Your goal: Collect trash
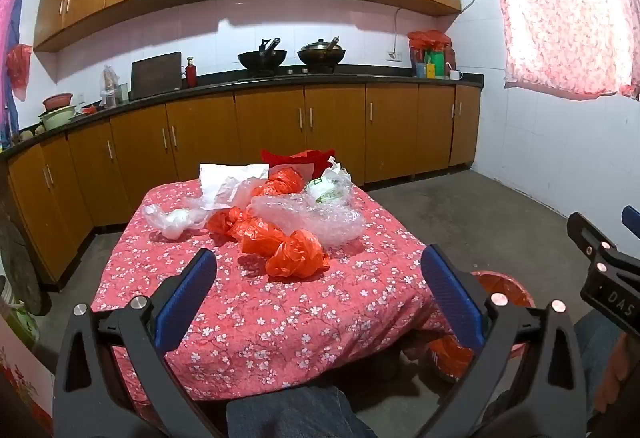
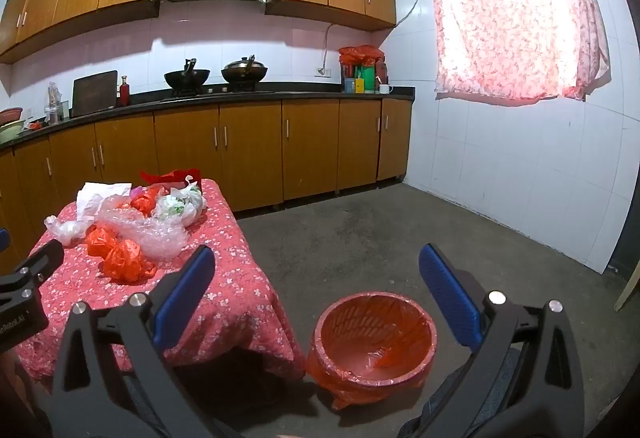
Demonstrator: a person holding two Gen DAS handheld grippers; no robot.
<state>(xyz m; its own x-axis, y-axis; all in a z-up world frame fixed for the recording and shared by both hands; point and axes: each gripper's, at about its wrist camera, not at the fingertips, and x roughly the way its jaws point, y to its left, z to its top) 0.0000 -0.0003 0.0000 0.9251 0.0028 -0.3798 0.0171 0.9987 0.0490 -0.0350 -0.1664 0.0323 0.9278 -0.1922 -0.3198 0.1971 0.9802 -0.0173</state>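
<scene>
A pile of trash lies on a table with a red floral cloth (image 1: 260, 318): crumpled orange bags (image 1: 294, 254), bubble wrap (image 1: 316, 218), a clear bag with white paper (image 1: 172, 218), a white sheet (image 1: 228, 178) and a green-and-white bag (image 1: 328, 190). My left gripper (image 1: 320, 278) is open and empty, short of the nearest orange bag. My right gripper (image 2: 318, 282) is open and empty above a red bin lined with an orange bag (image 2: 372, 342) on the floor right of the table. The pile also shows in the right wrist view (image 2: 124, 258).
Brown kitchen cabinets (image 1: 272, 126) and a dark counter with two woks (image 1: 262, 58) run behind the table. A tiled wall with a curtained window (image 2: 512, 22) is on the right. Bare concrete floor (image 2: 400, 230) lies between table, bin and wall.
</scene>
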